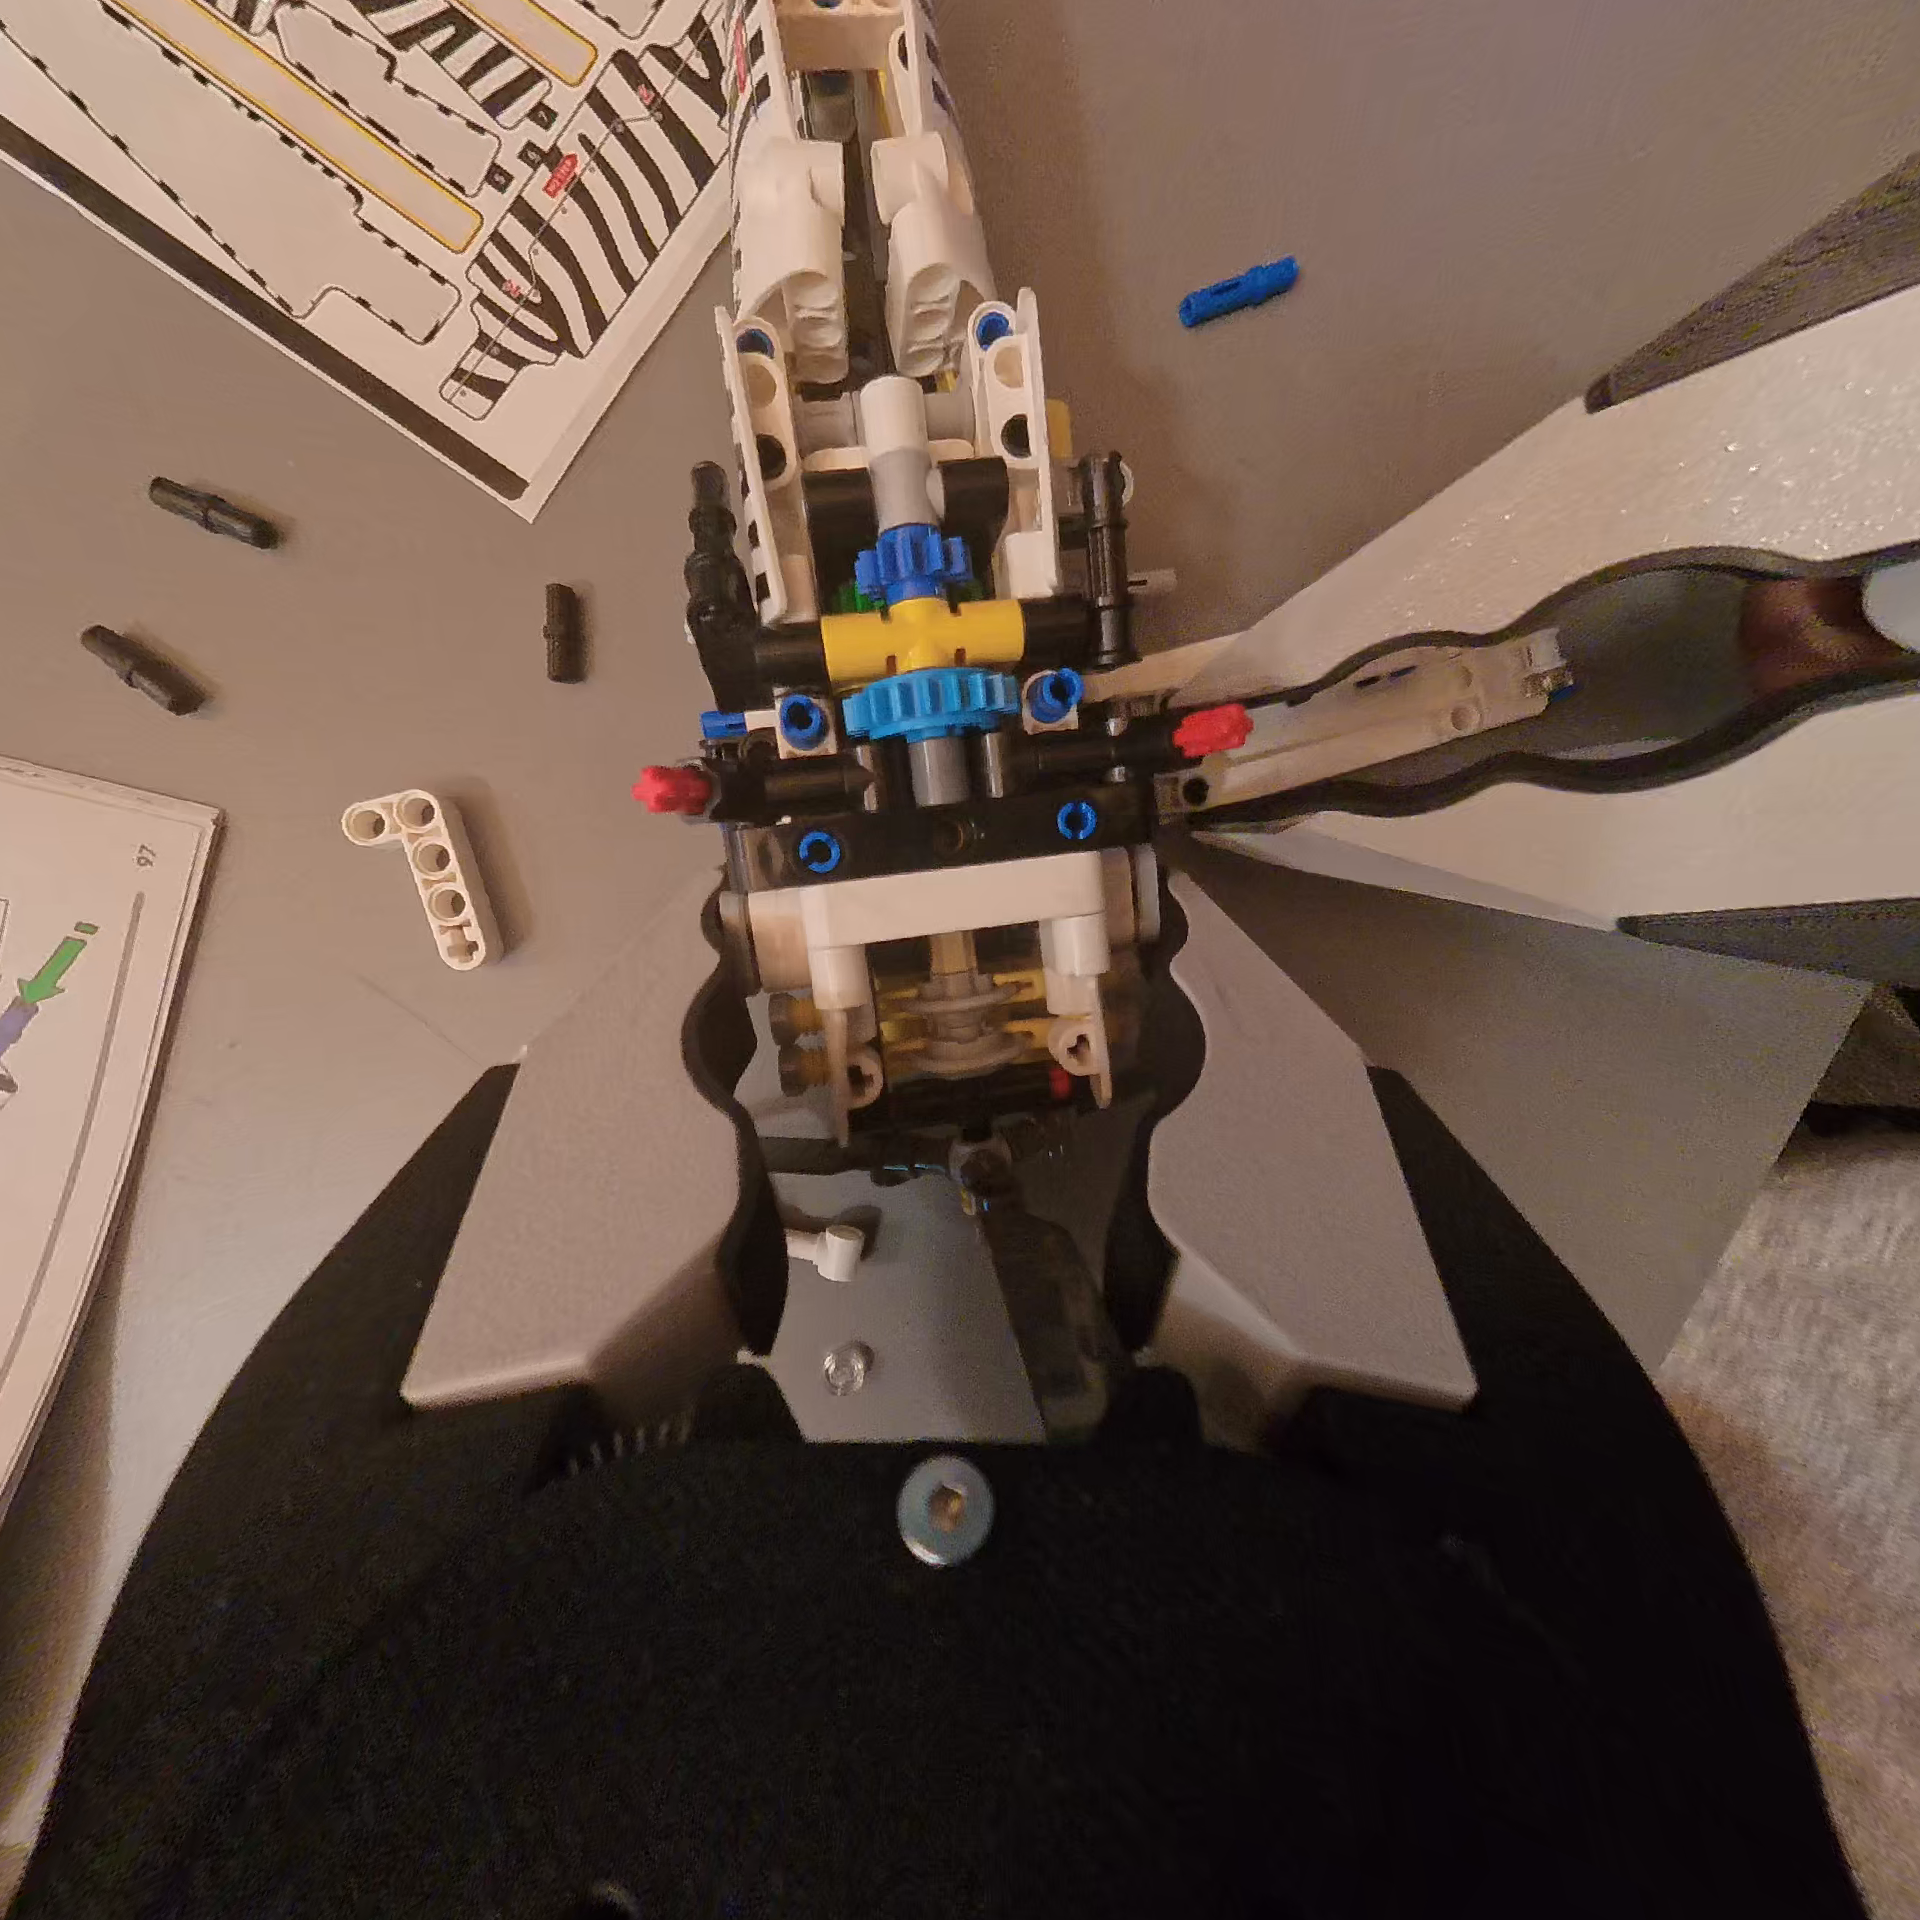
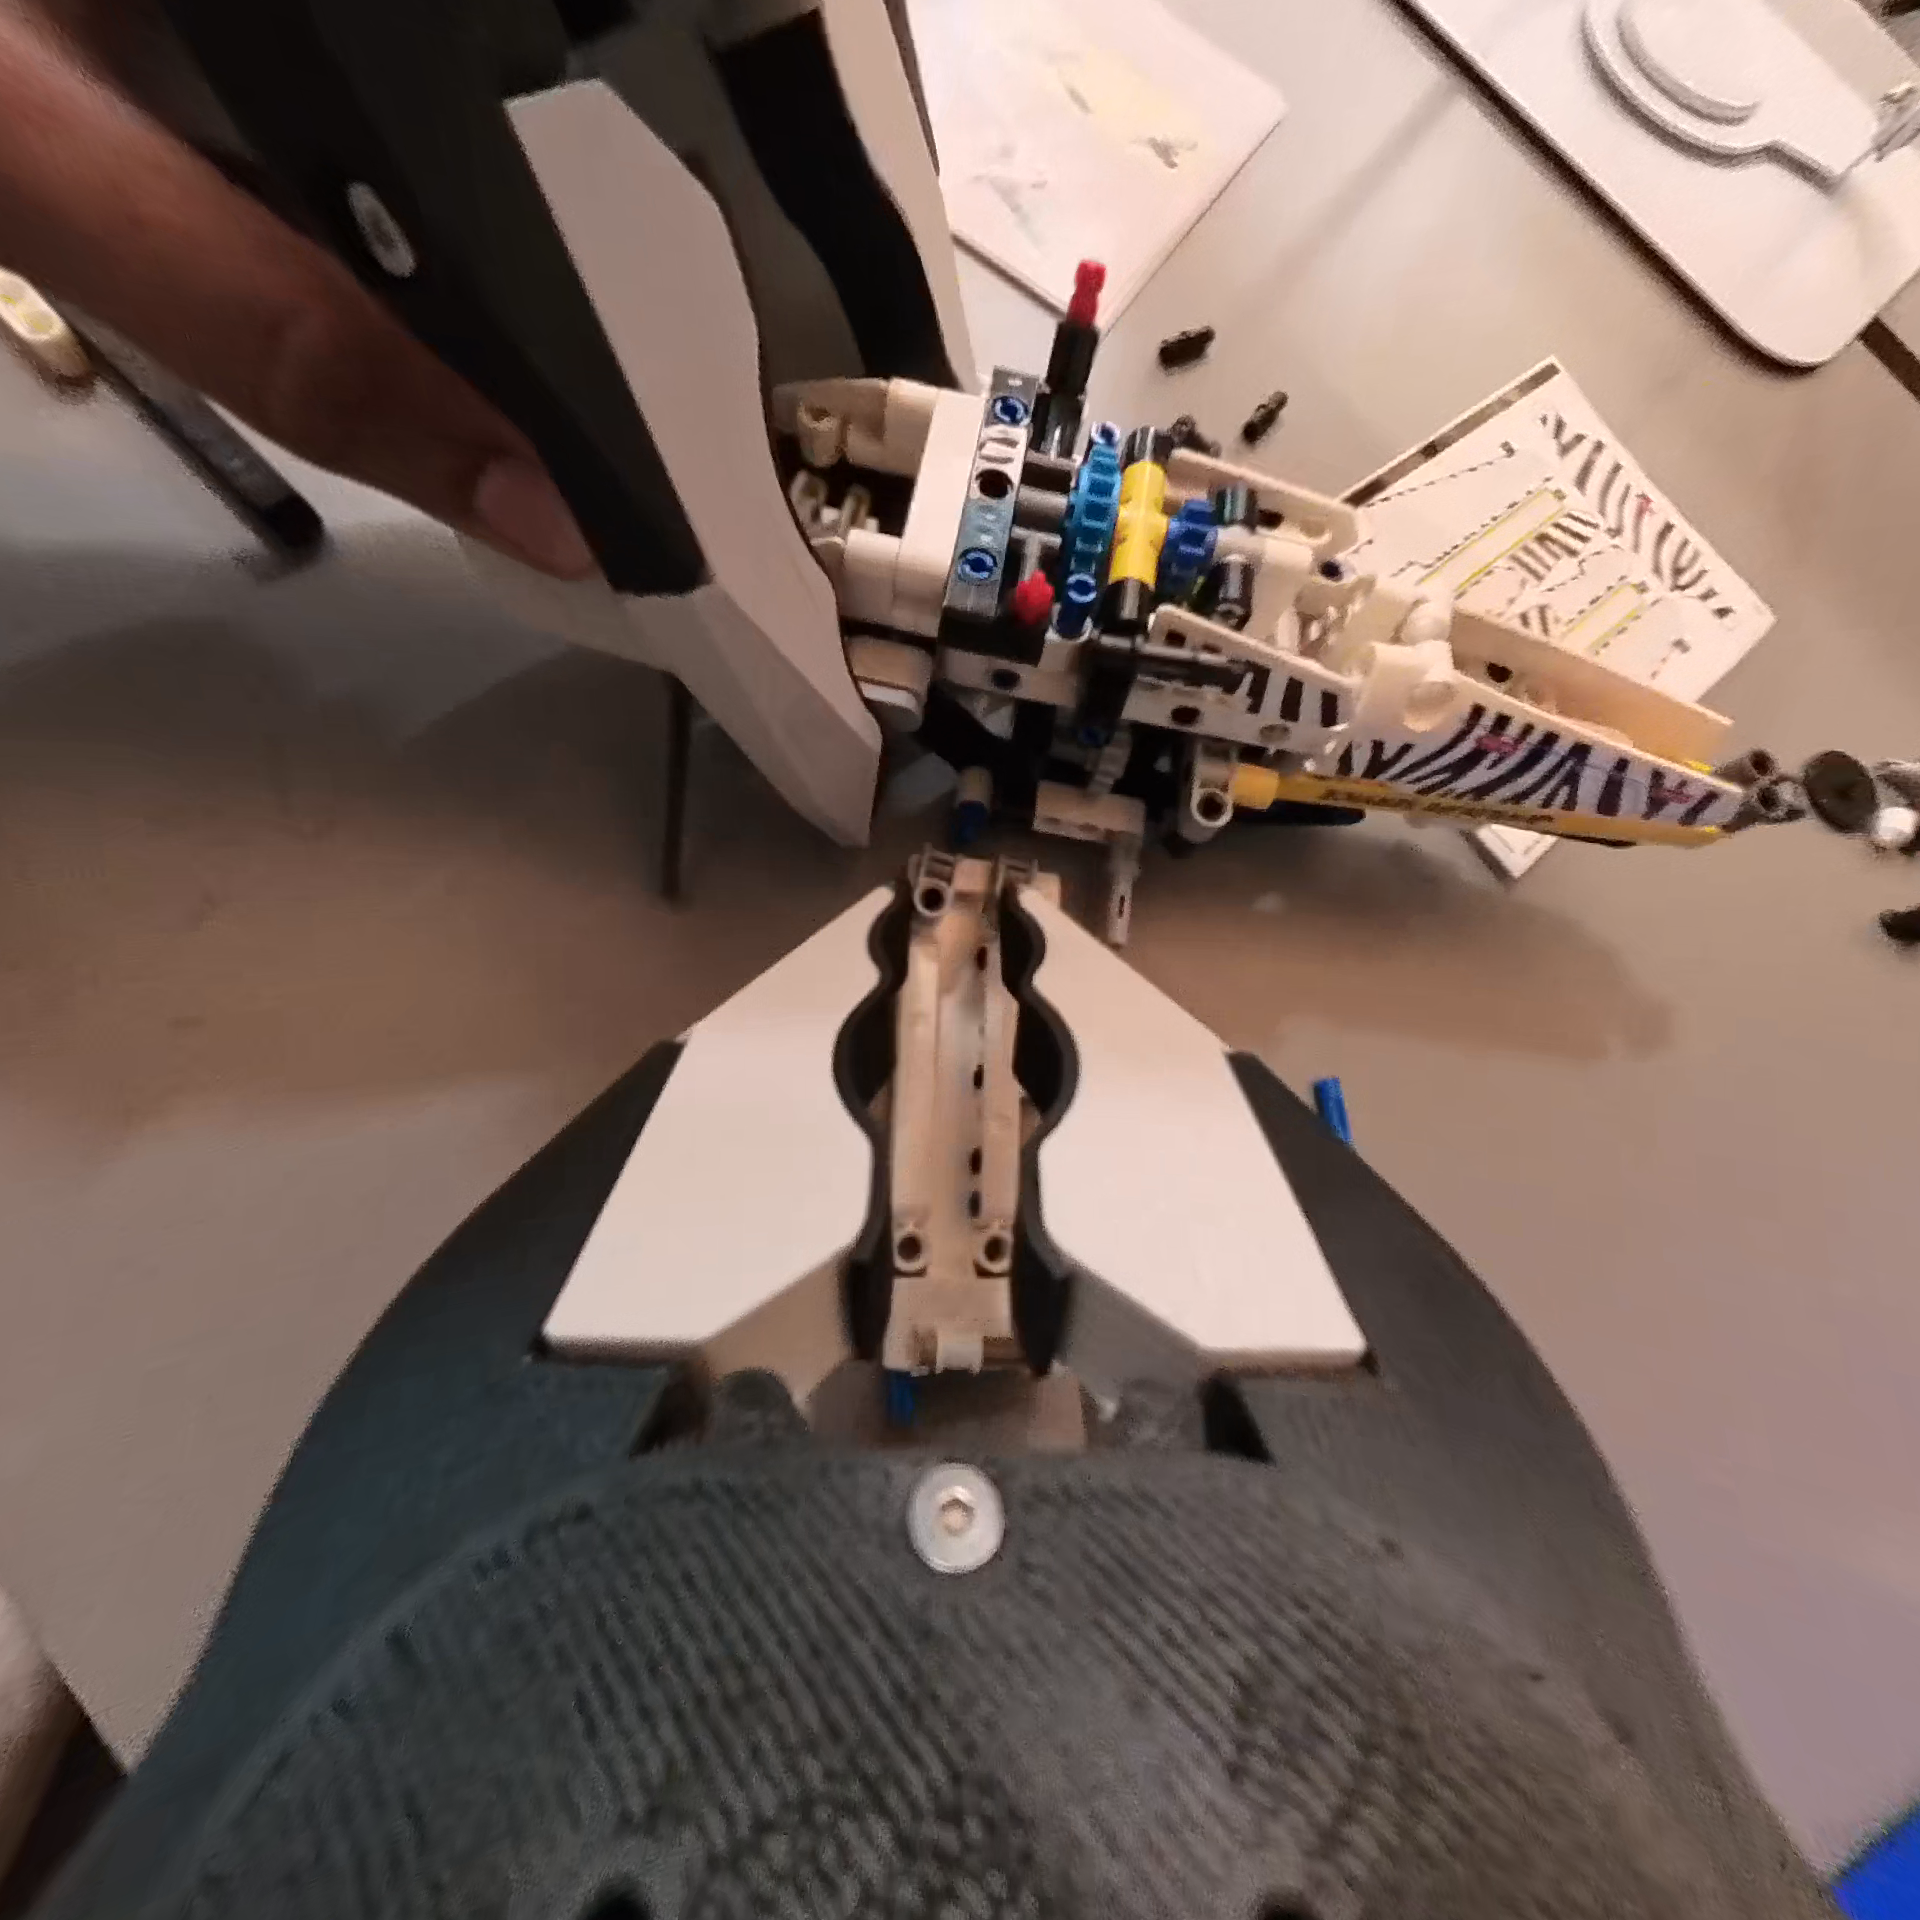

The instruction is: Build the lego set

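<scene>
The partly built white, black and zebra-striped plastic lego model (image 1: 914, 665) is held above a smooth grey tabletop (image 1: 436, 644), clamped at its rear block between the pale fingers of the left gripper (image 1: 940, 997). Blue gears, a yellow cross connector and red axle ends are seen along its middle, and its long striped tail is pointed away from the left wrist camera.

A long white perforated lego beam assembly (image 2: 956, 1122) is gripped between the closed fingers of the right gripper (image 2: 961, 935), and its tip is brought right up against the side of the model. In the left wrist view the same right gripper is seen entering from the right, with the beam reaching the model's black crossbar.

Loose parts are scattered over the tabletop: a white L-shaped lego beam (image 1: 431, 878), several short black connector pins (image 1: 213, 511) and a blue pin (image 1: 1236, 291). A zebra-patterned sticker sheet (image 1: 416, 208) is laid at the far left, and an open instruction booklet (image 1: 73, 1039) at the near left edge. In the right wrist view a pale flat tray-like board (image 2: 1704, 145) is seen at the far corner of the table. A strip of light carpet (image 1: 1787, 1351) is visible beyond the table's edge. The scene is lit warmly and dimly.
</scene>
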Tool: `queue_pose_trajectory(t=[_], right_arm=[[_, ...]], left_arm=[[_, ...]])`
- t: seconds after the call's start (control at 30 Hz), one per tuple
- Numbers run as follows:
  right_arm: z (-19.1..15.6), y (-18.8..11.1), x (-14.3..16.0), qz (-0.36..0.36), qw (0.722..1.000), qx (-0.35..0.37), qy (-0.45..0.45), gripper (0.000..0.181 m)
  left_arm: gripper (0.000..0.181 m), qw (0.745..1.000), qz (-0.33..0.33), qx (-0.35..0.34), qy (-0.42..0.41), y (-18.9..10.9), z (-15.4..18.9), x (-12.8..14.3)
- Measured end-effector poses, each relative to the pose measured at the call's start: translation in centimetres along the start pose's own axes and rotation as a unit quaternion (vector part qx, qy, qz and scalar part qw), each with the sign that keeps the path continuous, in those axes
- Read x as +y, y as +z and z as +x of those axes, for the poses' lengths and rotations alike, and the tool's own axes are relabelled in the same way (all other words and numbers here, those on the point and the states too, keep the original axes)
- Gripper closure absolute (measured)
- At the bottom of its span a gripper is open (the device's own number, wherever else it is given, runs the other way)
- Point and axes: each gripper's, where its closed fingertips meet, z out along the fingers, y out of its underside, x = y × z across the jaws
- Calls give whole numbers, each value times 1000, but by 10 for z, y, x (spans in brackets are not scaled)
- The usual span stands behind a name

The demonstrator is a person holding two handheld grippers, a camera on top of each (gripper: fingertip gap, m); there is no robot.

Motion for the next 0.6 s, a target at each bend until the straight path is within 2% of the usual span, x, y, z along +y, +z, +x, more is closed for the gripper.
queue_pose_trajectory(t=[0.13,0.27,0.4,0.53,0.6], right_arm=[[0,1,-2,-3,1000,-8,-3,166],[-5,-6,-13,23,1000,0,-19,172],[-4,3,-5,-3,1000,0,-14,163],[-4,7,-5,-7,1000,0,-17,174],[-5,7,-4,-8,1000,-1,-17,174]], left_arm=[[106,1000,2,2,-1,0,0,0],[106,1000,3,2,0,0,1,0],[106,1000,5,2,0,0,1,0],[106,1000,6,1,0,0,1,0],[106,1000,7,1,-1,0,1,0]])
